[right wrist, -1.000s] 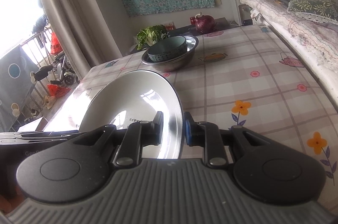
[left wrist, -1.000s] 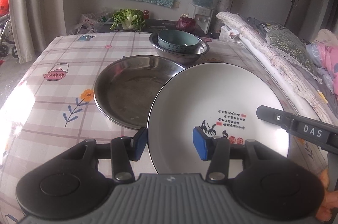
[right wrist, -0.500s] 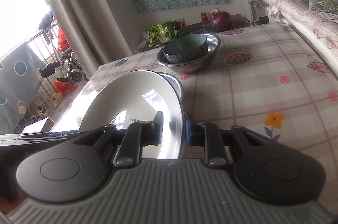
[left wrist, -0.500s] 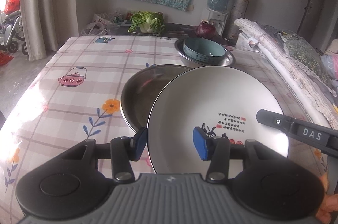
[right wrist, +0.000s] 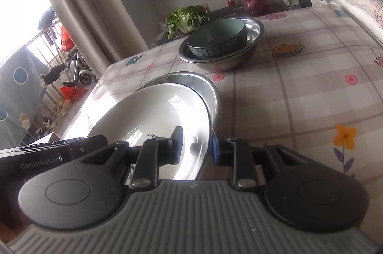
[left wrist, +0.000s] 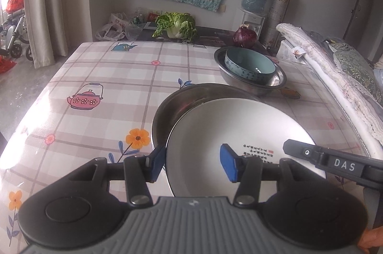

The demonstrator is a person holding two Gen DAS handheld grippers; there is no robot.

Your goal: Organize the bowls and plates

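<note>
Now plate (left wrist: 239, 129) tilts far-edge-down; R tongs (right wrist: 195, 146) just opening round rim, L tongs (left wrist: 192, 161) unclear.

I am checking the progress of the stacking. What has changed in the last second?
The white plate moved over the steel plate and now overlaps most of it. The right hand-held gripper has just been opening, the plate rim between its fingers; the left hand-held gripper is open at the near rim. The teal bowl stayed in the steel basin.

A checked floral tablecloth (left wrist: 100, 76) covers the table, bearing two steel basins (left wrist: 167, 110) (left wrist: 277, 83).
</note>
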